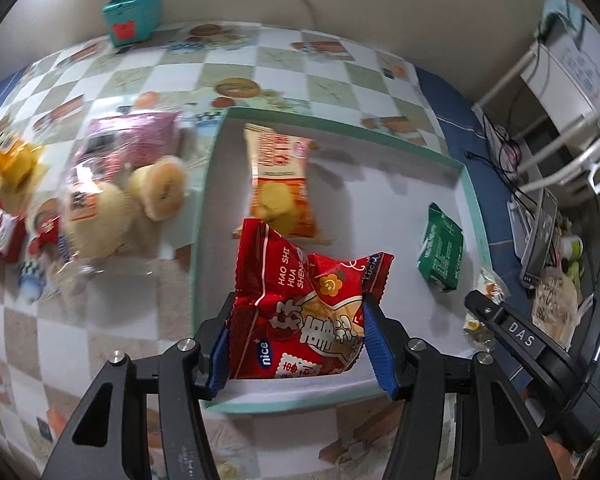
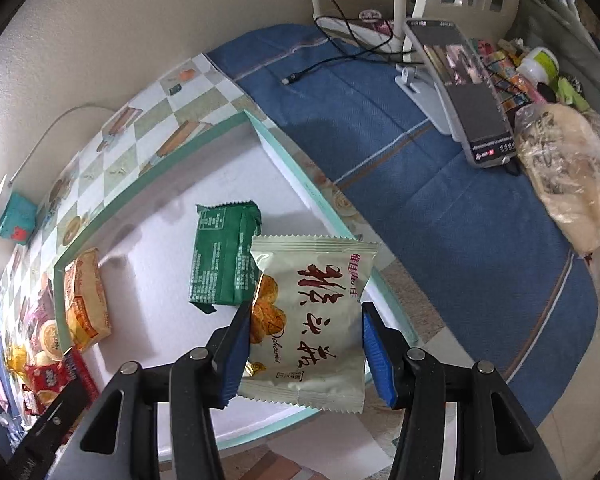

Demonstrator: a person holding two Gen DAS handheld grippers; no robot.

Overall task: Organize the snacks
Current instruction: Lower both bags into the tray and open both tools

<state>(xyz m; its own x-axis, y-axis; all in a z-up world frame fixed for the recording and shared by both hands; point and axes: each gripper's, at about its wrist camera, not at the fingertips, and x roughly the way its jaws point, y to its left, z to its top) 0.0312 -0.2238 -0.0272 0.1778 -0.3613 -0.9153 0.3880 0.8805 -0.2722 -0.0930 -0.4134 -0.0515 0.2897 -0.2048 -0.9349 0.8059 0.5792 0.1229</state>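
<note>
My left gripper (image 1: 300, 308) is shut on a crumpled red snack packet (image 1: 300, 292), held over the near edge of a white tray with a teal rim (image 1: 204, 240). An orange biscuit packet (image 1: 280, 184) and a green packet (image 1: 440, 252) lie in the tray. In the right wrist view, my right gripper (image 2: 306, 312) is shut on a cream pastry packet (image 2: 308, 320) above the tray's (image 2: 140, 184) near right corner. It partly covers the green packet (image 2: 220, 256), and the orange packet (image 2: 86, 296) lies at the left. One right-gripper finger (image 1: 508, 328) shows in the left wrist view.
Loose snacks lie left of the tray on the checkered cloth: a pink packet (image 1: 132, 144), bagged buns (image 1: 140, 200), yellow and red packets (image 1: 8, 200). A teal box (image 1: 132, 16) stands by the wall. On the blue cloth are a device on a stand (image 2: 468, 92), a cable (image 2: 300, 76) and bagged bread (image 2: 568, 176).
</note>
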